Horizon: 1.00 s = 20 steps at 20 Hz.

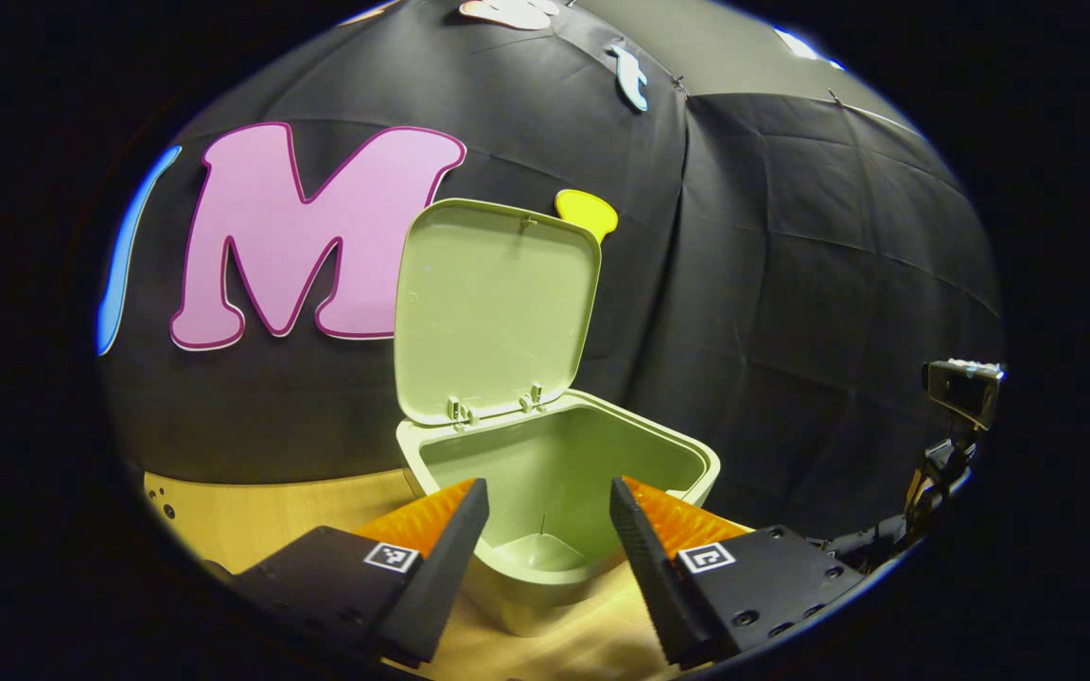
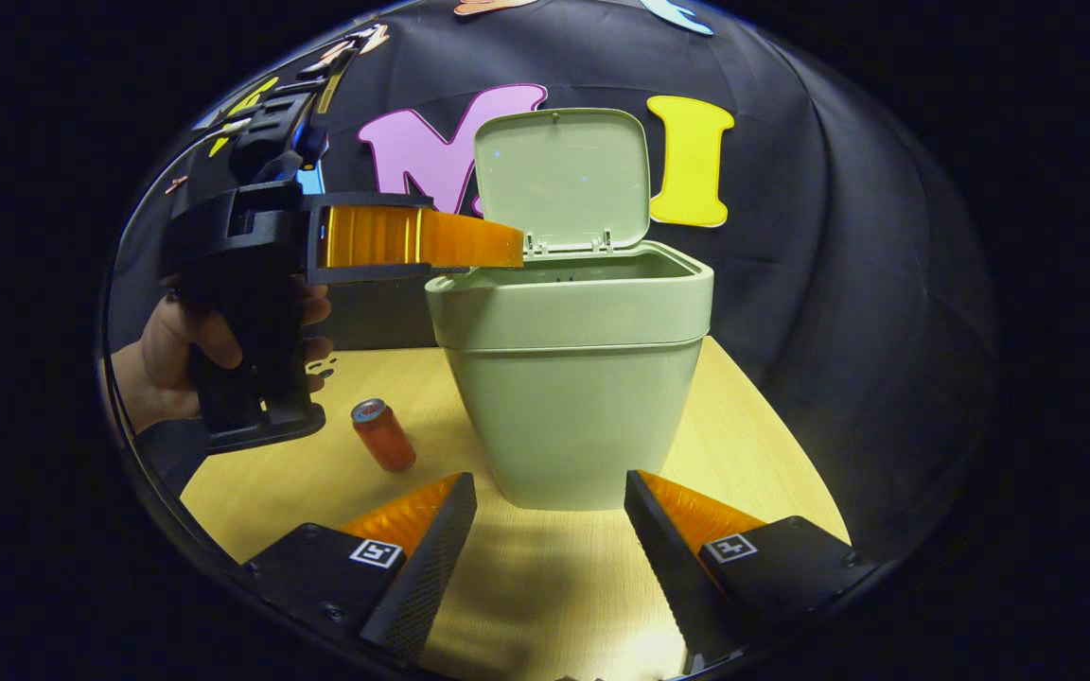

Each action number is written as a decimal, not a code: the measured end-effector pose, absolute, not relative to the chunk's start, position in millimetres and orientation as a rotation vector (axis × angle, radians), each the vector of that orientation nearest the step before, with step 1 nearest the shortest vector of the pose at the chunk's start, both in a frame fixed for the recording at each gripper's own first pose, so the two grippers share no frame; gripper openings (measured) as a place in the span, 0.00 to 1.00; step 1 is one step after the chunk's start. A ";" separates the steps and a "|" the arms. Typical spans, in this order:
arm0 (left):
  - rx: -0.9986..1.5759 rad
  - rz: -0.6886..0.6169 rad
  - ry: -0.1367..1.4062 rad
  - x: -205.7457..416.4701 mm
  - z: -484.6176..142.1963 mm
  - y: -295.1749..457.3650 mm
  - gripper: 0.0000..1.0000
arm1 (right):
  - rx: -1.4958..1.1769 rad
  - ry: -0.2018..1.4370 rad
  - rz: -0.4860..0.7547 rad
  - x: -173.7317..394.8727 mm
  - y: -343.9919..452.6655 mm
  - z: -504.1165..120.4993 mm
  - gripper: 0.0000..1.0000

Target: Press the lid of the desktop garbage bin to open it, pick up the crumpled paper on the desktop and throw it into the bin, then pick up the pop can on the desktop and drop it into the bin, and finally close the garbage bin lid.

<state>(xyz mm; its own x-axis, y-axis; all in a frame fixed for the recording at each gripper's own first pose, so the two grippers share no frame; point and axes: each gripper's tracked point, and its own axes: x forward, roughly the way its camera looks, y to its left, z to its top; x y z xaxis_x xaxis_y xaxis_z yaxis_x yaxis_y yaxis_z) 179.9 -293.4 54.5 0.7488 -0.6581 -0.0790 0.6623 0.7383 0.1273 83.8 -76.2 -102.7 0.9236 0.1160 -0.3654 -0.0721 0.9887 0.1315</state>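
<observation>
Both tongs are open w/ nothing in them (left tongs (image 2: 507, 248) over the bin (image 2: 573, 378)), so a bump could tip the can (image 2: 382, 435).

bin (image 1: 559, 492) lid (image 1: 493, 307) upright | left gripper (image 1: 550, 530) spread above bin mouth

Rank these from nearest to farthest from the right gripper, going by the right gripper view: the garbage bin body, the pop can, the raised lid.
1. Garbage bin: straight ahead of the right gripper, on the table.
2. Pop can: upright on the table, ahead and left, beside the bin; too close to the bin to rank firmly.
3. Lid: raised at the bin's far rim, plainly farthest.
</observation>
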 end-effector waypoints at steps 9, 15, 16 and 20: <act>0.096 -0.494 -0.055 171.5 73.2 -188.6 0.96 | 0.128 0.403 0.111 83.2 -65.2 -105.1 0.99; 0.117 -0.280 0.011 147.1 32.1 -83.8 0.96 | 0.123 0.434 0.135 78.4 -55.0 -107.7 1.00; 0.112 -0.255 0.029 140.2 23.7 -69.4 0.96 | 0.119 0.433 0.142 79.3 -52.5 -107.6 0.99; 0.055 -0.164 0.109 115.5 -11.3 -20.2 0.96 | 0.095 0.443 0.194 79.6 -37.9 -109.8 0.99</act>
